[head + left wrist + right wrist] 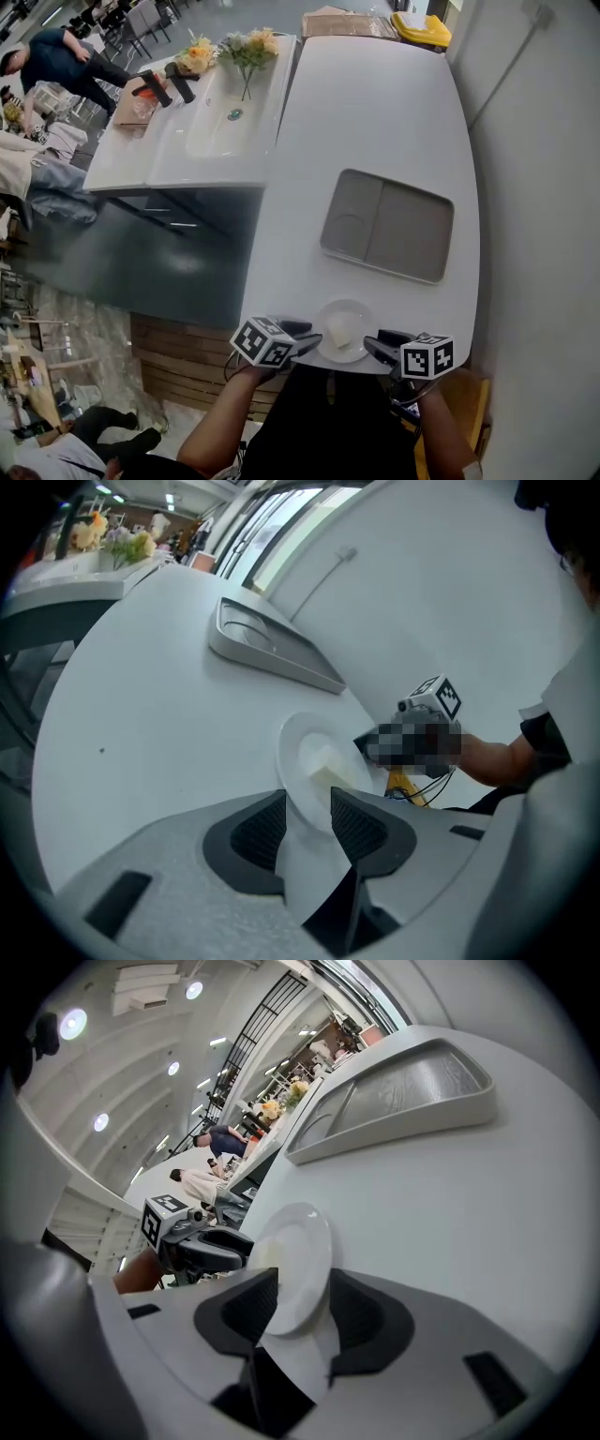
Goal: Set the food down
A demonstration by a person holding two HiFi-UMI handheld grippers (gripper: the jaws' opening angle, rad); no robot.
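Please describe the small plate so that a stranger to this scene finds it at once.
Start at the long white table beside the wall. At its near edge, nearer than the grey tray, is the plate. Unlike the rectangular tray, it is round, white and carries pale food.

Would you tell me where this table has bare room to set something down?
Bare: the wide stretch beyond the tray, and the strip left of it. Crowded: the near edge, where the plate sits between left gripper and right gripper.
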